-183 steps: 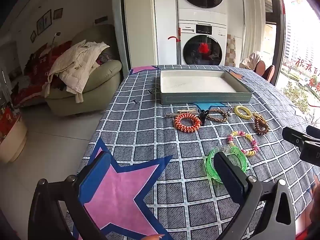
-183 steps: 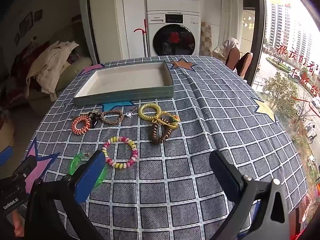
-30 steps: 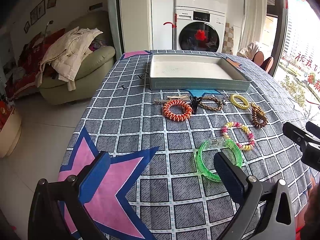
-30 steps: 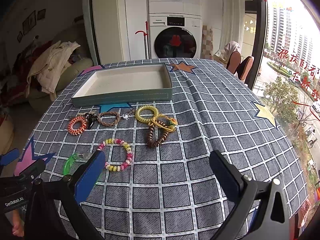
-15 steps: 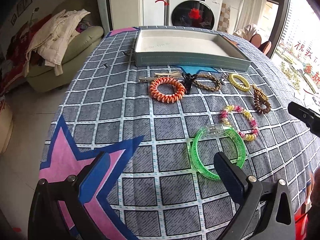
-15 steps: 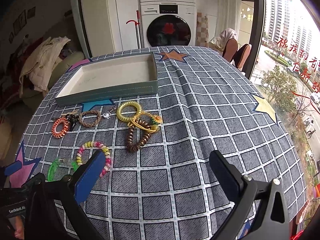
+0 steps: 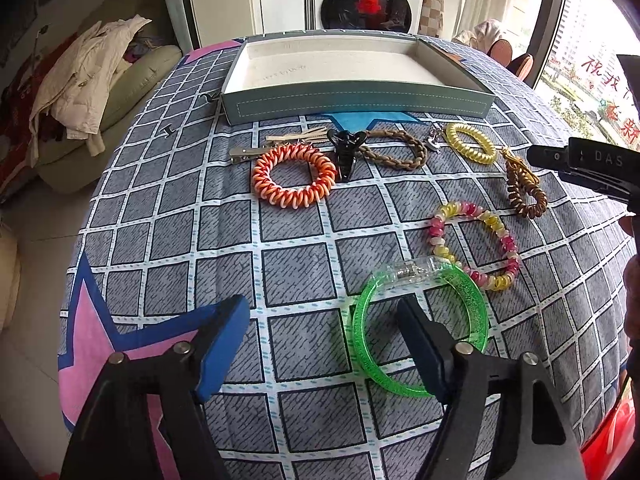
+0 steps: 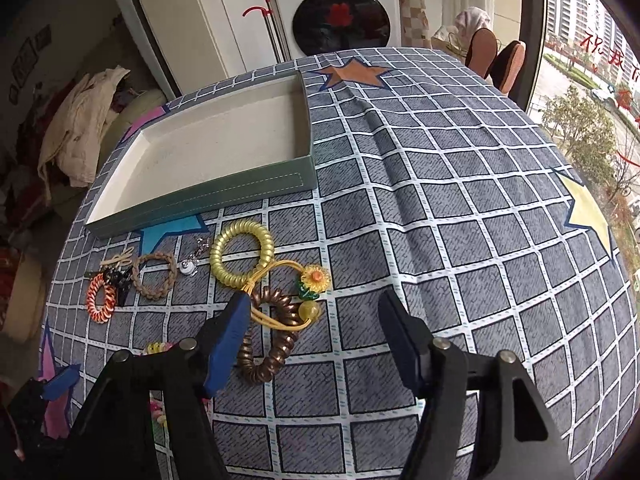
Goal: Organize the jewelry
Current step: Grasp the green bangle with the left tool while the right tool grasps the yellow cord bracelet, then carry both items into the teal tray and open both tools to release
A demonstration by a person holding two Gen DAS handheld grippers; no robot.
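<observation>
My left gripper (image 7: 324, 316) was spread wide and held nothing. Its right finger (image 7: 420, 336) sat inside the ring of the green bangle (image 7: 476, 300) as the camera saw it, while the left finger stood over the checked tablecloth (image 7: 168, 184) beside the pink star print; whether the finger touched the bangle I could not tell.

My right gripper (image 8: 312, 336) was just as wide and just as empty. Its left finger (image 8: 230, 338) hung at the near edge of the brown coil hair tie (image 8: 266, 356), which lay tangled with a yellow cord carrying a sunflower charm (image 8: 315, 278) and an amber bead.

The rest of the jewelry lay loose on the cloth, none of it in the tray. Just beyond the bangle was the pink-and-yellow bead bracelet (image 7: 476, 246), touching the bangle's clear clasp (or overlapping it, hard to say). Farther back sat the orange coil tie (image 7: 294, 178), the black claw clip (image 7: 346, 148) just beside it, a braided brown band (image 7: 396, 150) and the yellow coil tie (image 7: 470, 143). A few flat hair clips (image 7: 280, 140) rested behind the orange coil.

The teal tray (image 7: 356, 100) stood at the far side of the table, with nothing in its pale lining that I could see.
</observation>
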